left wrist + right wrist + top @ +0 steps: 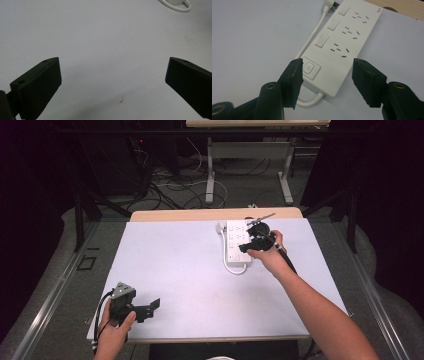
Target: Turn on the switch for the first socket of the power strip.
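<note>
Two tools work the desk (175,265): left tool (150,306) released at seven o'clock, right tool (252,242) over the power strip (235,242) at one o'clock. Left gripper view: jaws wide, nothing between. Right gripper view: jaws spread astride the strip's power button (311,69); pressing seemingly remains.

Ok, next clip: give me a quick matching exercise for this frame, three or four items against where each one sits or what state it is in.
Items:
1. left tool
2. right tool
3. white power strip
4. power button

Places or states:
A. lying flat at the table's far right side
B. open above the strip's near end
C. open at the table's near left corner, nothing between its jaws
D. beside the tip of the right tool's left jaw

Pairs: 1-C, 2-B, 3-A, 4-D
</note>
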